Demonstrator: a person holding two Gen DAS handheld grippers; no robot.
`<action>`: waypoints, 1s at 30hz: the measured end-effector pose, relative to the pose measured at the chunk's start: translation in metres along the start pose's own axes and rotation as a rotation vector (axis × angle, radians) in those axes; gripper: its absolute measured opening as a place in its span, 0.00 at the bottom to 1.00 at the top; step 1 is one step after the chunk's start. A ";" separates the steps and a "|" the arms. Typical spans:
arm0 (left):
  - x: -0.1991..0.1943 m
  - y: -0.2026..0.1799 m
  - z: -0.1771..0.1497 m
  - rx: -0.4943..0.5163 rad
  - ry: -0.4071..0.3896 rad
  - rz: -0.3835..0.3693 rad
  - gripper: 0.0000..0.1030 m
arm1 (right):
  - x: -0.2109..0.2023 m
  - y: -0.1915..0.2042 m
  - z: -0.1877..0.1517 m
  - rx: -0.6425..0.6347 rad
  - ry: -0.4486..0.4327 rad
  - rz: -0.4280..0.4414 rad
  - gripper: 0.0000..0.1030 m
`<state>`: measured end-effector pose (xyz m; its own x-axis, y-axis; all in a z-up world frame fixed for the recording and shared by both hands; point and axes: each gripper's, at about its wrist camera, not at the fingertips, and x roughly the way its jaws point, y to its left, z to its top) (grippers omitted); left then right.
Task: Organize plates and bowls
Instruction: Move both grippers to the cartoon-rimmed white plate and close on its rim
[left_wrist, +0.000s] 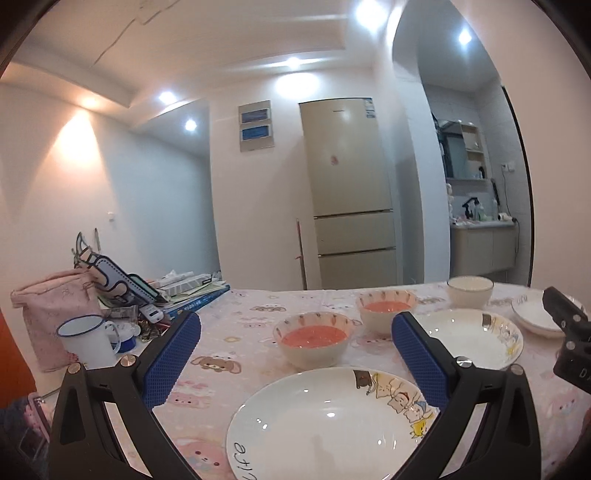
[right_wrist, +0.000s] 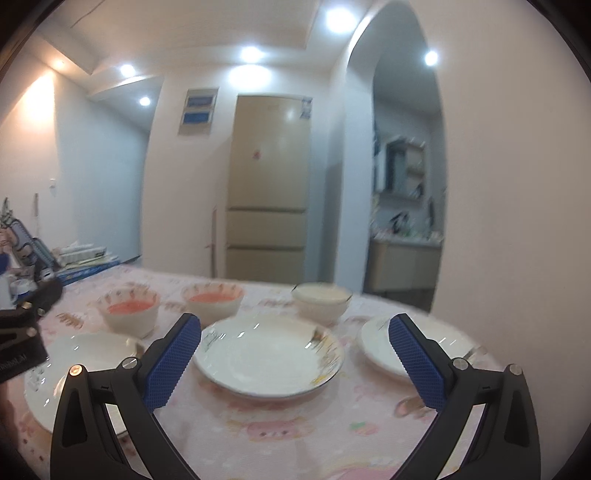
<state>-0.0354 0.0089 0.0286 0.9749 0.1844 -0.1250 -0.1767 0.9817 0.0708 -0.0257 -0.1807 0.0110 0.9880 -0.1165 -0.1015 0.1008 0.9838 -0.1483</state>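
— On the bench (left_wrist: 236, 306), left wrist view: what's there?
— Left gripper (left_wrist: 295, 343) fingers spread, holding nothing, above a near plate (left_wrist: 325, 417); two pink-filled bowls (left_wrist: 312, 341) beyond.
— Over on the right wrist view?
— Blurred. Right gripper (right_wrist: 295, 345) fingers spread, empty, over a middle plate (right_wrist: 267, 356); white bowl (right_wrist: 321, 299) far.

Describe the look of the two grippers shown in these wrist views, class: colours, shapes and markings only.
Each hand-held gripper, left and right, has a black frame with triangular cut-outs, round silver and brass-coloured screws, and two fingers faced with blue dimpled pads. White lettering marks the black housings, too partial to read.
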 end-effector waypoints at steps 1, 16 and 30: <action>0.000 0.005 0.002 -0.021 0.017 -0.033 1.00 | -0.002 0.002 0.005 -0.014 0.004 -0.017 1.00; 0.025 0.076 0.011 -0.135 0.251 -0.131 1.00 | 0.040 0.017 0.032 0.103 0.330 0.355 0.91; 0.069 0.093 -0.046 -0.269 0.544 -0.183 0.52 | 0.105 0.059 -0.027 0.256 0.616 0.554 0.39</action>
<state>0.0089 0.1150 -0.0192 0.7963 -0.0598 -0.6020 -0.1102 0.9641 -0.2416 0.0808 -0.1385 -0.0349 0.6707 0.4084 -0.6192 -0.2803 0.9124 0.2982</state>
